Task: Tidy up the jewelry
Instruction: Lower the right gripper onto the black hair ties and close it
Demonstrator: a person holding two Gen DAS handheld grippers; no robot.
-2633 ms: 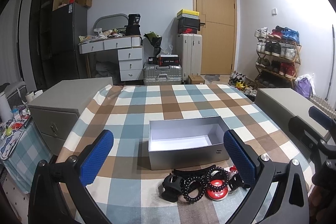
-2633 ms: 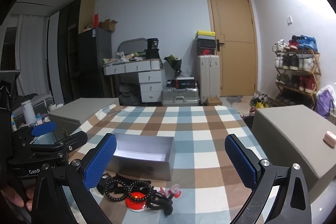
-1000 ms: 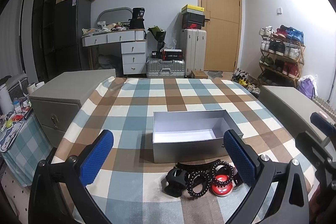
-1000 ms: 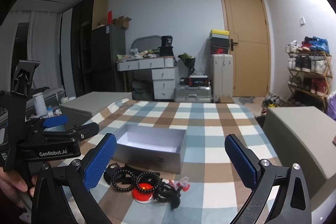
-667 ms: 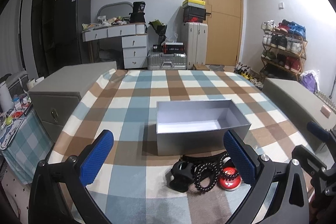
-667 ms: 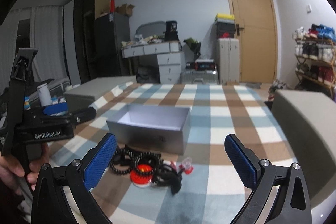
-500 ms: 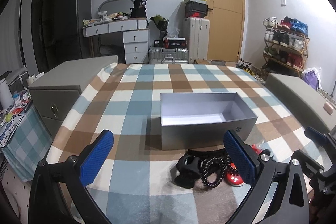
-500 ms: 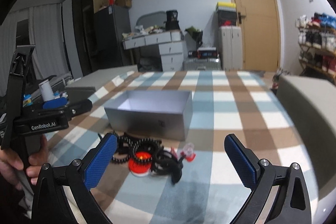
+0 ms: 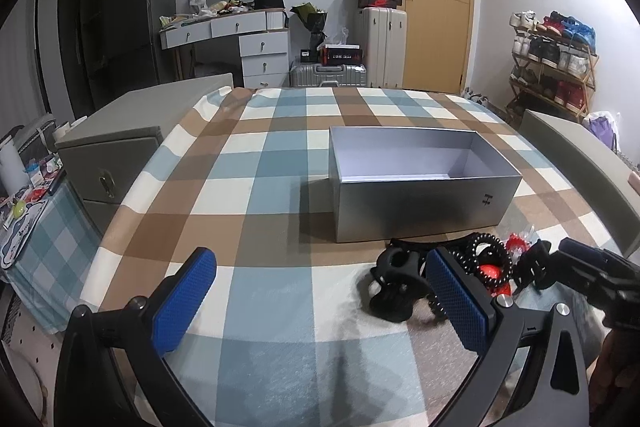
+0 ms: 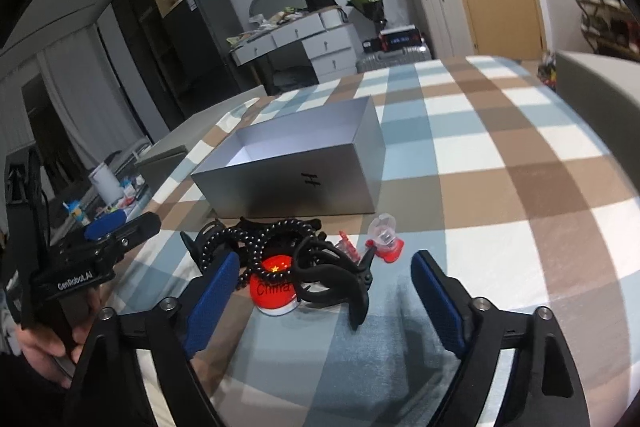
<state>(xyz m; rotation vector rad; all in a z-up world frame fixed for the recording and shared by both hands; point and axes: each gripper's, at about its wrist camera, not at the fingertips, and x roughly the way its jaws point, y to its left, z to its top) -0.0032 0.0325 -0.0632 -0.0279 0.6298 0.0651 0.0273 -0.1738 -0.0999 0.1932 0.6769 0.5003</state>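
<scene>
An open silver box (image 9: 420, 183) (image 10: 296, 163) sits on the checked tablecloth. In front of it lies a pile of accessories: a black claw hair clip (image 10: 332, 279) (image 9: 394, 283), a black bead bracelet (image 10: 260, 239) (image 9: 486, 257), a round red badge (image 10: 276, 291) and a small clear-and-red trinket (image 10: 384, 237). My right gripper (image 10: 324, 301) is open, low over the pile with the claw clip between its fingers. My left gripper (image 9: 320, 301) is open and empty, left of the pile.
A grey cabinet (image 9: 116, 155) stands left of the table and a grey block (image 9: 580, 155) right of it. A desk, suitcases, a door and a shoe rack (image 9: 552, 63) line the back of the room.
Both grippers have dropped lower and come closer to the pile. The right one has tilted and now straddles the black claw clip. The left one has shifted left of the pile.
</scene>
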